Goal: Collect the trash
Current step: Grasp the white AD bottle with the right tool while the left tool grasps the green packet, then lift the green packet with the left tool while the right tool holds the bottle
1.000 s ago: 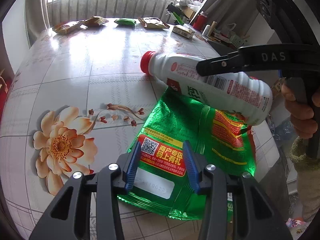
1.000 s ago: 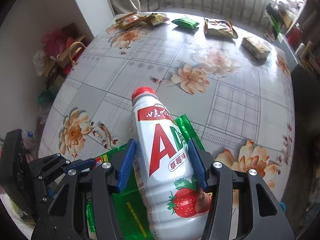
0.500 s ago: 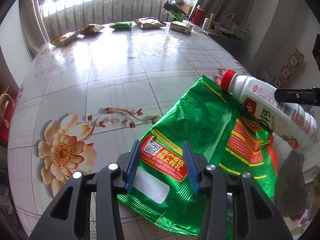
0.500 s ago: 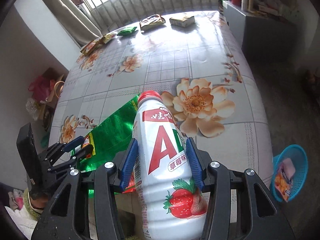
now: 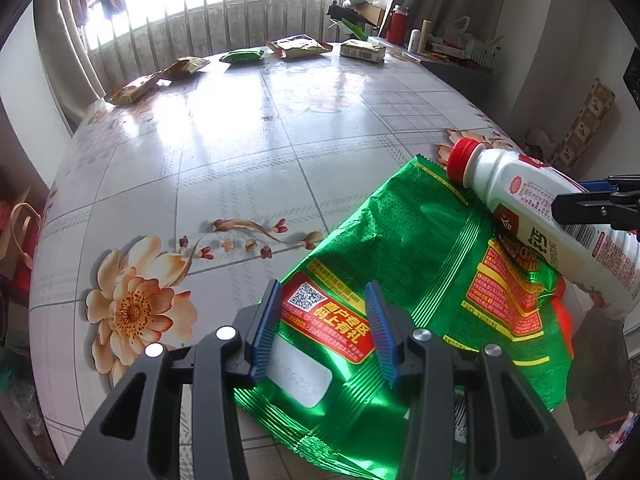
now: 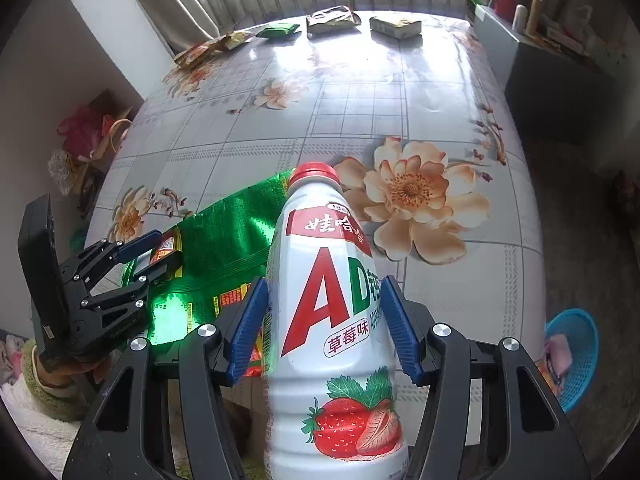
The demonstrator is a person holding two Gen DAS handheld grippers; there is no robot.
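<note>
Now right gripper (image 6: 324,332) opening — white bottle (image 6: 332,320) between its fingers (image 6: 248,328).

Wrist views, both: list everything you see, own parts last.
table: 1, grey floral, under everything
bag: 1, green, near table edge
bottle: 1, white with red cap, over bag
packets: 5, four yellowish, one green, far edge
basket: 1, blue, floor right of table
flask: 1, red, sideboard
left gripper: 1, black, bag between jaws
right gripper: 1, black, jaws opening, bottle between
hand: 1, holding left gripper
</note>
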